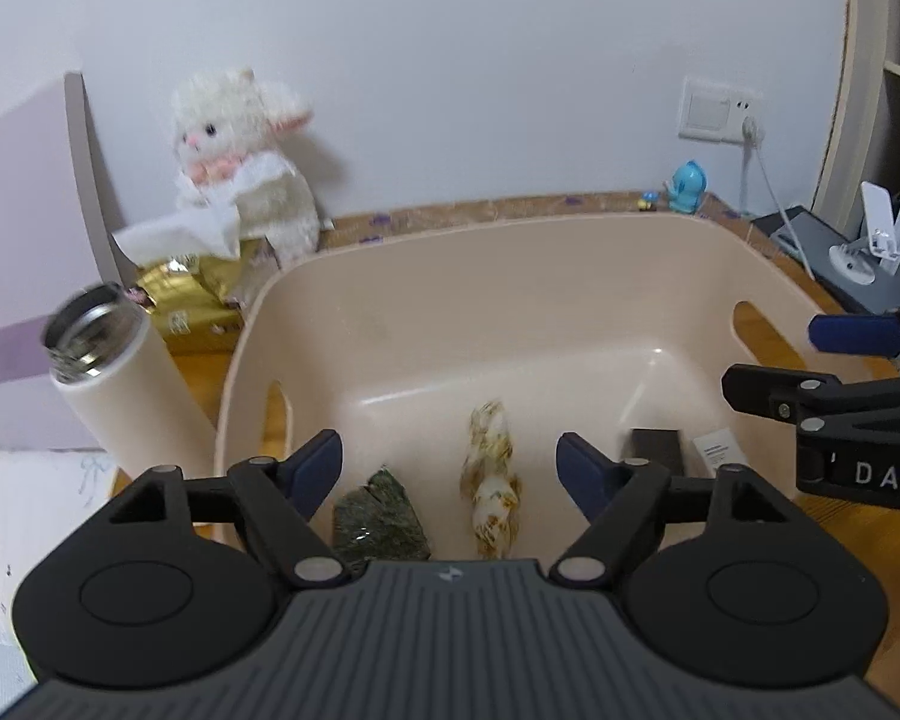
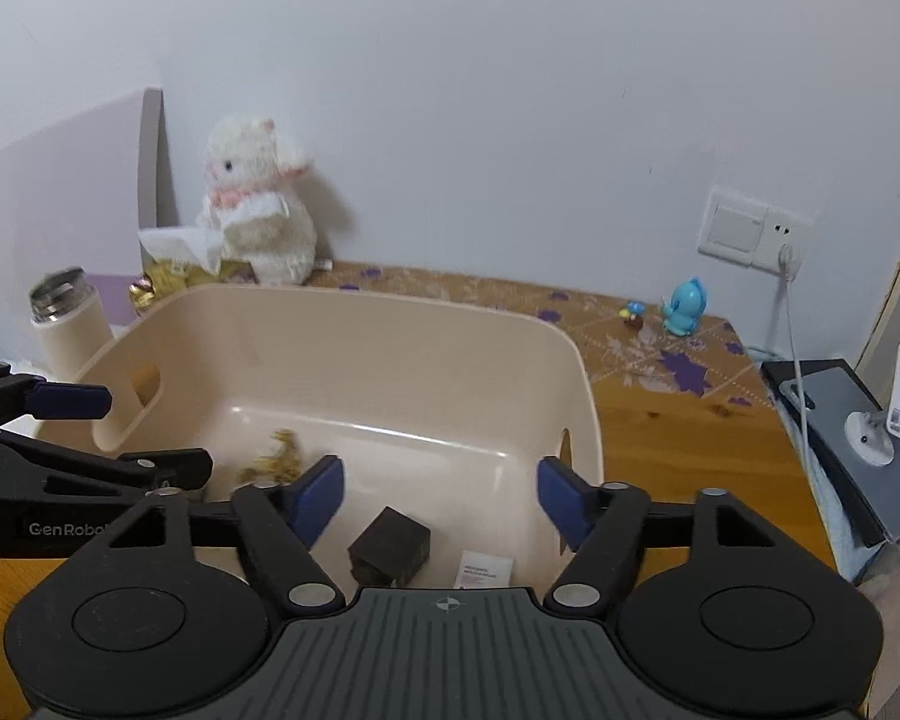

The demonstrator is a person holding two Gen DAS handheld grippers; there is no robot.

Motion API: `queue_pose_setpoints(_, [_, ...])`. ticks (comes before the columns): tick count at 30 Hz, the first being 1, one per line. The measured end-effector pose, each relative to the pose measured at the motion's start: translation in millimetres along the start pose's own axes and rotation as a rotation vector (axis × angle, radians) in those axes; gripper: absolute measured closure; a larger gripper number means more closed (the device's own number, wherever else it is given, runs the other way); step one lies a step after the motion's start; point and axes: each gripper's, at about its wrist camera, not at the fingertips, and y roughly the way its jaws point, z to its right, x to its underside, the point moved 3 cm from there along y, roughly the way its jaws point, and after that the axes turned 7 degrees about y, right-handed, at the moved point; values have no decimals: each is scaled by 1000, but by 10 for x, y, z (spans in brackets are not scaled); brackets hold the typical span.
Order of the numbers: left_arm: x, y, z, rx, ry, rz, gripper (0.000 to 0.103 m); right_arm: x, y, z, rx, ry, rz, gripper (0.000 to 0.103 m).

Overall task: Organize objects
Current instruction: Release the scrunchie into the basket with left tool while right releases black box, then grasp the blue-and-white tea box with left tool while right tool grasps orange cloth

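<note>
A beige plastic bin (image 1: 510, 276) stands on the wooden table; it also shows in the right wrist view (image 2: 354, 336). Inside lie a green packet (image 1: 378, 516), a white-and-gold wrapped item (image 1: 492, 480), a dark brown box (image 1: 654, 447) (image 2: 390, 549) and a small white card (image 1: 714, 447) (image 2: 485, 570). My left gripper (image 1: 448, 468) is open and empty above the bin's near edge. My right gripper (image 2: 440, 501) is open and empty over the bin's near right part; it shows at the right in the left wrist view (image 1: 804, 360).
A cream flask (image 1: 120, 378) with an open steel mouth stands left of the bin. A white plush lamb (image 1: 240, 162), tissue and gold packets (image 1: 192, 294) sit behind it. A blue toy (image 2: 684, 306), wall socket with cable (image 2: 756, 228) and a dark device (image 2: 840, 414) are right.
</note>
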Motion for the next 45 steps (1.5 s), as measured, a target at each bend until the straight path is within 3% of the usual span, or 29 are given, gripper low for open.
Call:
queue_pose_setpoints(6, [55, -318, -101, -5, -31, 32, 13, 68, -335, -32, -18, -5, 17, 11])
queue_pose_setpoints(16, [369, -665, -160, -24, -33, 34, 12, 511, -547, -185, -36, -48, -28, 3])
queue_pose_setpoints(32, [1088, -444, -108, -10, -41, -106, 12, 1271, 3, -256, -91, 70, -218, 3])
queue_pose_setpoints(40, [1229, -319, -140, -22, -50, -127, 12, 1477, 204, -300, -54, 8, -258, 6])
queue_pose_setpoints(45, [1203, -281, -115, -1, -60, -117, 12, 1489, 210, -242, -14, -18, -237, 6])
